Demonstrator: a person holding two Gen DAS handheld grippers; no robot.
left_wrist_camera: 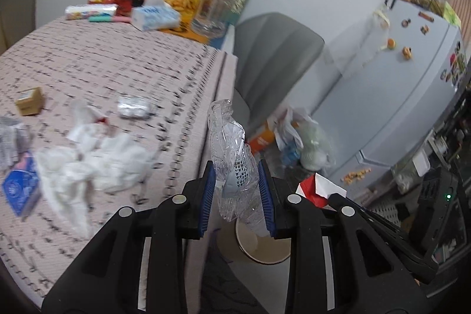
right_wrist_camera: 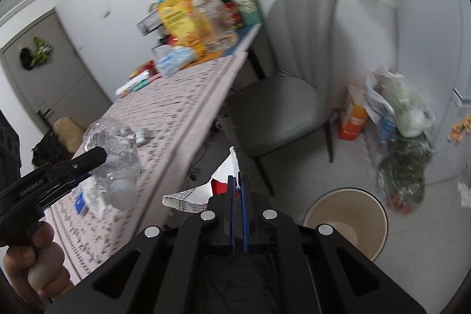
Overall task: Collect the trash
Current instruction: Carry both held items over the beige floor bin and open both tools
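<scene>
1. Hands carry trash toward the bin [right_wrist_camera: 346, 221] on the floor.
2. Left hand-held gripper [left_wrist_camera: 237, 193] pinches a crushed bottle [left_wrist_camera: 232, 158] beside the worktop [left_wrist_camera: 117, 64].
3. Right hand-held gripper [right_wrist_camera: 239, 184] pinches a torn carton [right_wrist_camera: 203, 192].

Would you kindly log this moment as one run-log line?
left gripper: shut on crushed bottle | right gripper: shut on torn carton | bin: on floor beside table

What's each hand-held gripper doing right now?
Left hand-held gripper: shut on crushed clear plastic bottle.
Right hand-held gripper: shut on torn red-and-white carton piece.
</scene>
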